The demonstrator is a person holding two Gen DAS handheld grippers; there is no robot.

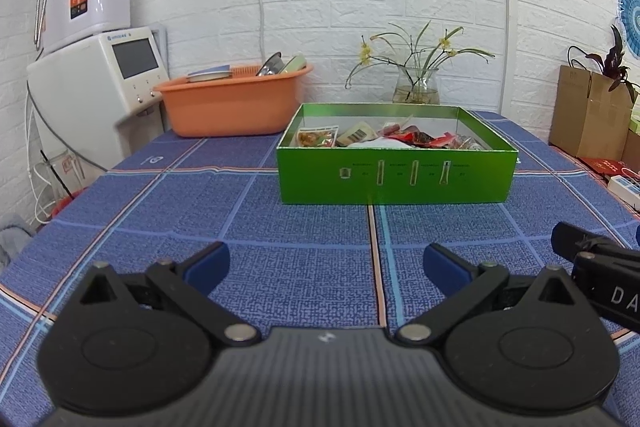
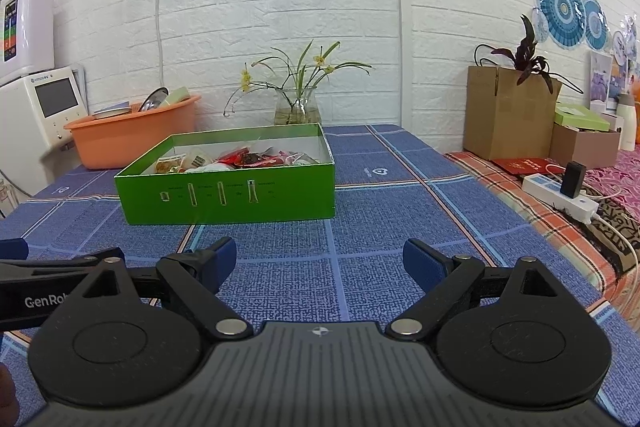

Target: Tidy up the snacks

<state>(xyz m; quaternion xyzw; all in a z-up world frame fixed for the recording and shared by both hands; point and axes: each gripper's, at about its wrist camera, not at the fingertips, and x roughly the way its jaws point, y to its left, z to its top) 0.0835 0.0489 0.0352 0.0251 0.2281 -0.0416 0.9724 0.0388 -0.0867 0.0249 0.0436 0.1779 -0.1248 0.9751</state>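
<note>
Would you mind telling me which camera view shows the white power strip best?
The right wrist view shows it best: the white power strip lies in full on the patterned cloth at right, with a black adapter plugged in. The left wrist view catches only one end of it at the frame's right edge.

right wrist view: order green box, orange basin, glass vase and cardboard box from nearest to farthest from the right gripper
1. green box, just ahead, slightly left of the right gripper.
2. orange basin, behind it, far left.
3. glass vase at the wall and cardboard box, far right: too close to call.
</note>
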